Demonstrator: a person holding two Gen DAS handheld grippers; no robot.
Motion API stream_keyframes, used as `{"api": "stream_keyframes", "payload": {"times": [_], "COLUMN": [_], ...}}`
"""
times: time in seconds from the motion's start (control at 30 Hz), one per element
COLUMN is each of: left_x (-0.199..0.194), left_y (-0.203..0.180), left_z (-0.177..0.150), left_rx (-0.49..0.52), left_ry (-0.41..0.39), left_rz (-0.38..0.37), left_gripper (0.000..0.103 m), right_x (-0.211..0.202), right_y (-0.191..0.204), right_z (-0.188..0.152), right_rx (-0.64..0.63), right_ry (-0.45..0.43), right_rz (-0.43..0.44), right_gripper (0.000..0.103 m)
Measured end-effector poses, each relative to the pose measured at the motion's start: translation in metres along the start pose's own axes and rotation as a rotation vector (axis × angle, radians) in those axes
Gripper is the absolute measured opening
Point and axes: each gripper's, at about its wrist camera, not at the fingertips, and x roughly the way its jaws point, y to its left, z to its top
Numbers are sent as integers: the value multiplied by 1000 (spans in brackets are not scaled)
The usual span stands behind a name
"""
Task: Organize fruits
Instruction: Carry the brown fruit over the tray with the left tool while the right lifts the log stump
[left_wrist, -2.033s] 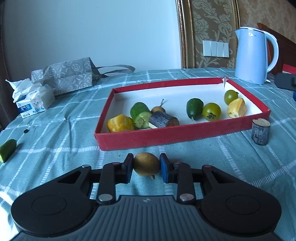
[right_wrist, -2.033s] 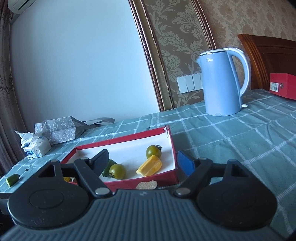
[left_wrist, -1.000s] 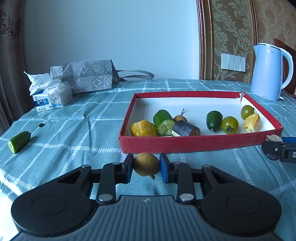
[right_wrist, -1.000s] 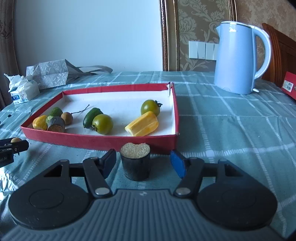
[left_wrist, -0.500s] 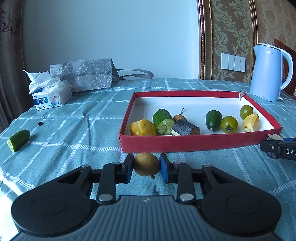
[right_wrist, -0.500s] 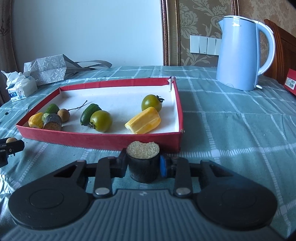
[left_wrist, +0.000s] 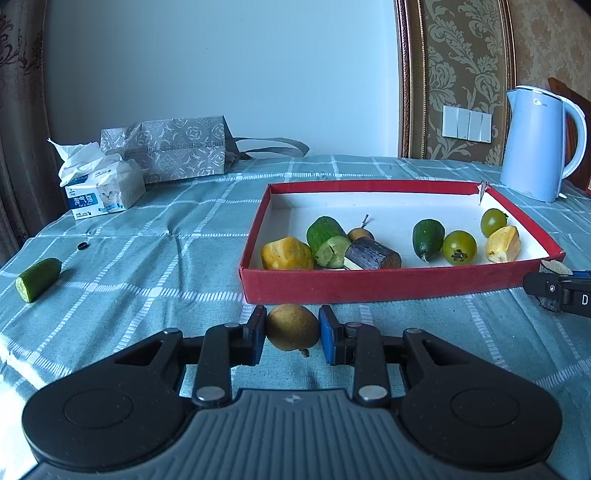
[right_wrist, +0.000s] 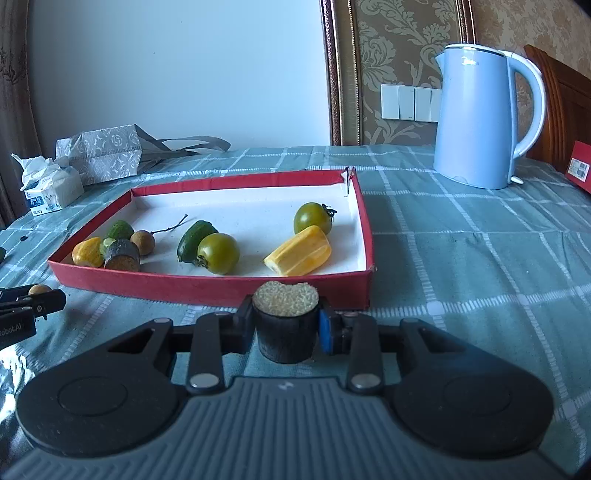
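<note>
My left gripper (left_wrist: 291, 334) is shut on a small brown longan (left_wrist: 292, 327), just in front of the red tray's near wall (left_wrist: 388, 286). My right gripper (right_wrist: 285, 325) is shut on a dark sugarcane stub (right_wrist: 285, 328) with a pale cut top, before the tray's near right corner (right_wrist: 364, 286). The tray holds several fruits: yellow jackfruit pieces (right_wrist: 301, 251), green tomatoes (right_wrist: 218, 253), cucumber pieces (left_wrist: 327, 238), another cane stub (left_wrist: 373, 254) and a longan (right_wrist: 143, 242). A cucumber piece (left_wrist: 37, 278) lies on the cloth at far left.
A blue kettle (right_wrist: 480, 118) stands at the back right. A tissue pack (left_wrist: 101, 188) and a grey gift bag (left_wrist: 166, 147) sit at the back left. A red box (right_wrist: 580, 170) is at the right edge. A small black ring (left_wrist: 83, 245) lies on the cloth.
My right gripper came down around the sugarcane stub and shut on it. My left gripper keeps the longan and has shifted left of the tray's front.
</note>
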Motion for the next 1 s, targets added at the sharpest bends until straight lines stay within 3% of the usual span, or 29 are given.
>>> {"api": "stream_keyframes", "payload": {"times": [0.3,0.6,1.0], "left_x": [-3,-6,33], "left_y": [-3,-12,-30], "left_z": [5,32,63], "left_rx": [11,38,59], "left_ry": [-13,-67,-72], "left_rz": [5,20,41], "left_gripper": [29,29,29], "right_x": [-1,-2,-2], "right_y": [-3,-5,-8], "right_z": [-1,0,0], "right_rx": [14,30,42], "right_ry": [-14,-21,-21], "right_rz": [-1,13,35], "right_gripper": [32,32,32]}}
